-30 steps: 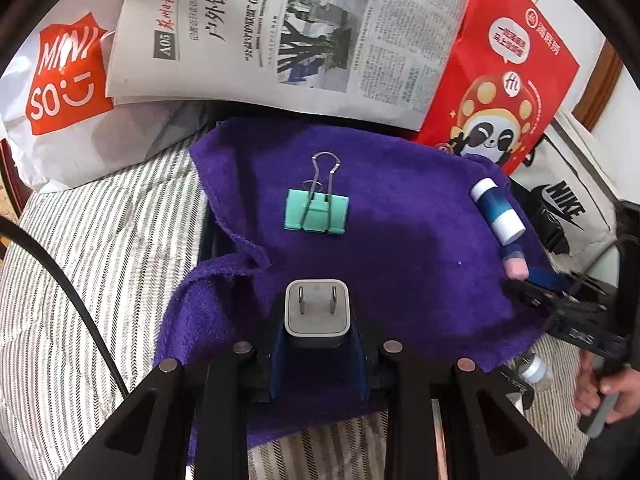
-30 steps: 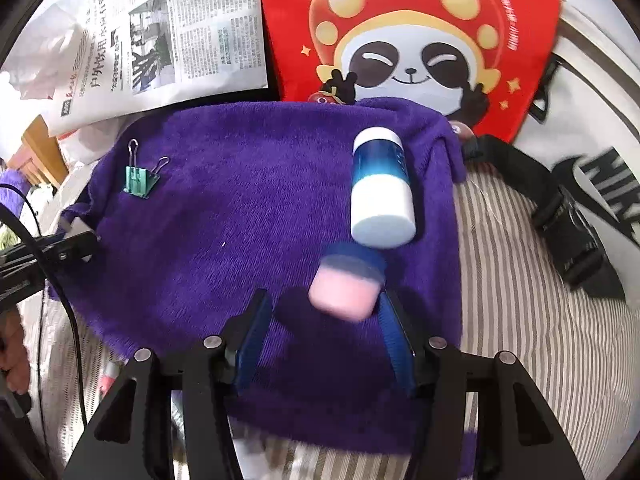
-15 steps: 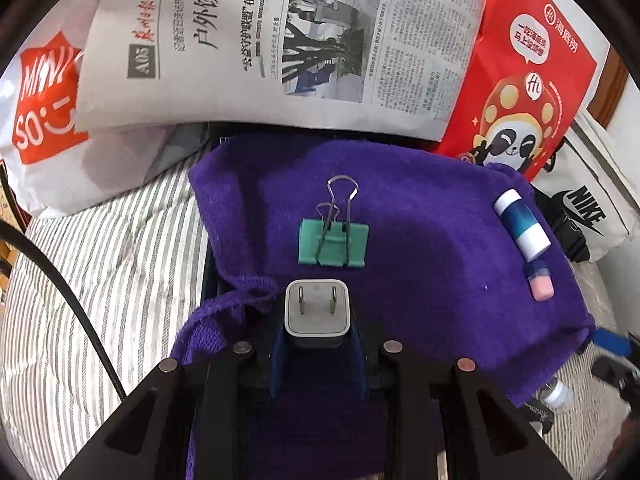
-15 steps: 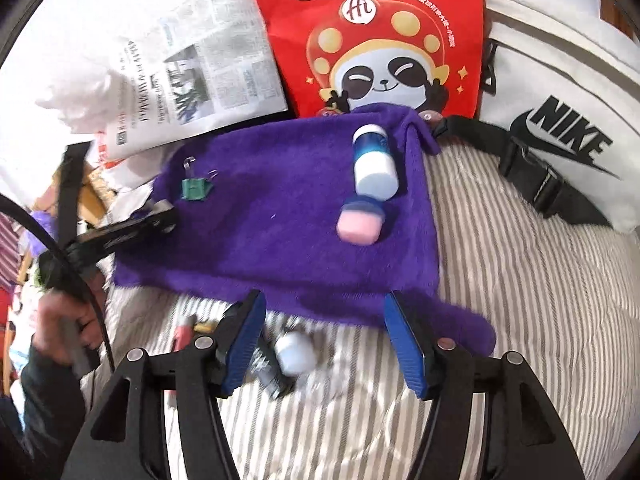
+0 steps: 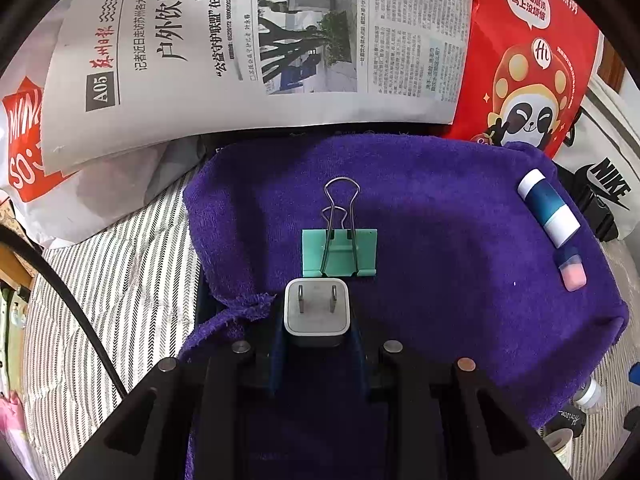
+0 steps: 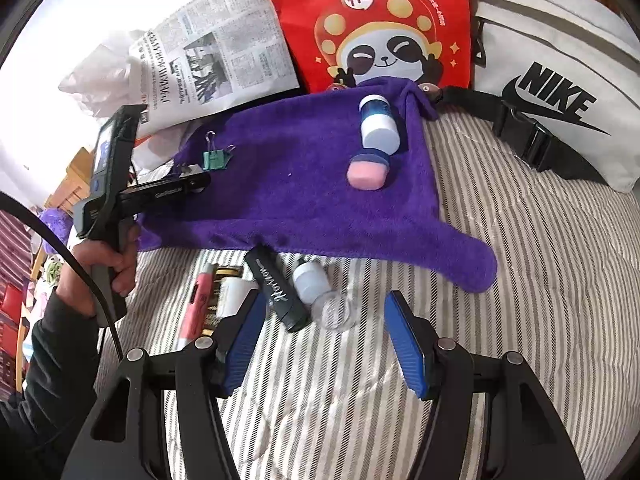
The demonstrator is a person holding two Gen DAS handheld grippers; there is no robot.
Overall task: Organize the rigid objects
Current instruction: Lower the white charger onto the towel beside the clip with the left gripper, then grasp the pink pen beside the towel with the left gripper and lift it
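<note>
Striped quilted bed cover (image 6: pixel 520 280) carries a purple terry towel (image 5: pixel 440 220), the sorting spot; backdrop of newspaper (image 5: pixel 260 40), red panda-print bag (image 6: pixel 372 20) & white Nike bag (image 6: pixel 560 60); on the towel so far: blue-and-white cylindrical bottle (image 6: pixel 378 124), pink-capped round jar (image 6: pixel 368 170) just beside it, green metal binder clip (image 5: pixel 339 252) well apart to the other side; left claw (image 5: pixel 316 320) is clamped on a white square plug adapter (image 5: pixel 316 312), prongs up, hovering over the towel edge just short of the clip, prob. next to go down; right claw (image 6: pixel 324 340) stands part open w/ nothing between its blue pads, over the leftover pile; judged roughly halfway. Only the right wrist view shows that pile on the bed below the towel: black marker-like stick (image 6: pixel 276 292), clear small bottle (image 6: pixel 320 292), pink pen (image 6: pixel 196 300), plus the person's hand (image 6: pixel 100 268) on the left handle; the left wrist view alone shows the adapter grip close up.
</note>
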